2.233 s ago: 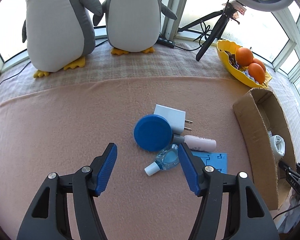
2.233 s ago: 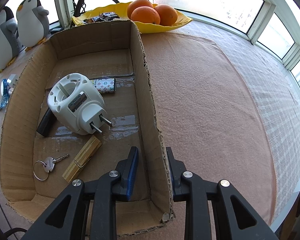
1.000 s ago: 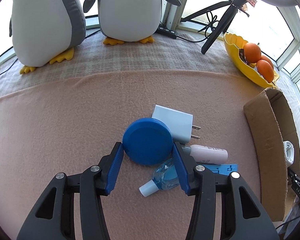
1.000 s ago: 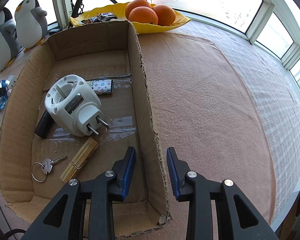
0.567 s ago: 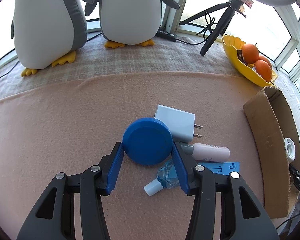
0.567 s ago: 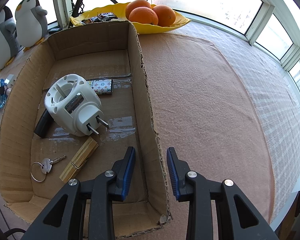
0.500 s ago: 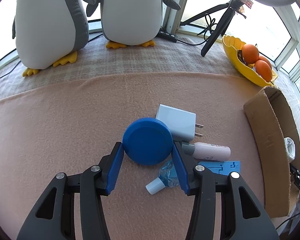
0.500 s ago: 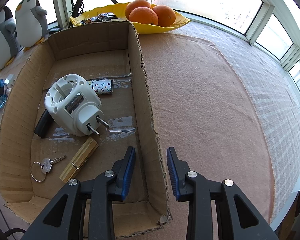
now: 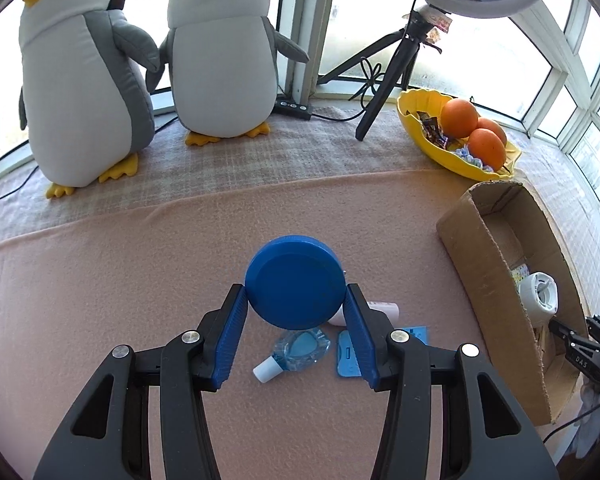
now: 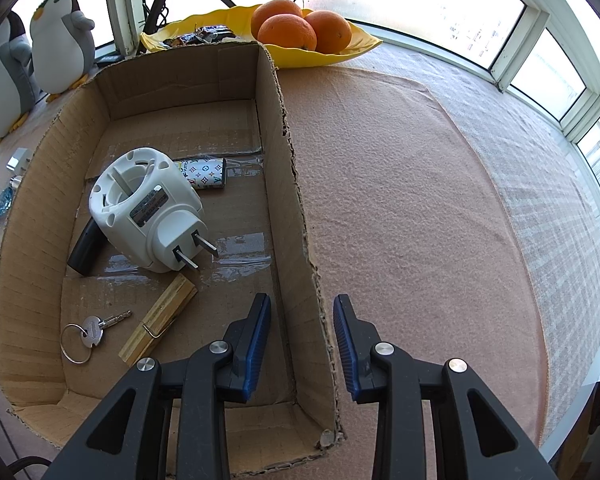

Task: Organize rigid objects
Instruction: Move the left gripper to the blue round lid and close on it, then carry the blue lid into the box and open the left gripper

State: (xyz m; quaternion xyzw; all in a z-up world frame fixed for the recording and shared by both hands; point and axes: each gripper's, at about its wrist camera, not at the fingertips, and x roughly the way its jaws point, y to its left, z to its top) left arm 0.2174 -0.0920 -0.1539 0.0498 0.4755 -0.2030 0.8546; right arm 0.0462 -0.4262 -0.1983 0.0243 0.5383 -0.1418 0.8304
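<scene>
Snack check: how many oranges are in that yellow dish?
3 in the yellow dish: front orange, one behind it, one on the right. More may be hidden behind them.

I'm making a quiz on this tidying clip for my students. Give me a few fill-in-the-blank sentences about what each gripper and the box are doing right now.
1. The left gripper is shut on a round ____ lid.
2. The right gripper straddles a wall of the ____ box.
3. The keyring in the box carries a single ____.
4. The yellow dish holds three ____.

Missing words: blue; cardboard; key; oranges
</scene>
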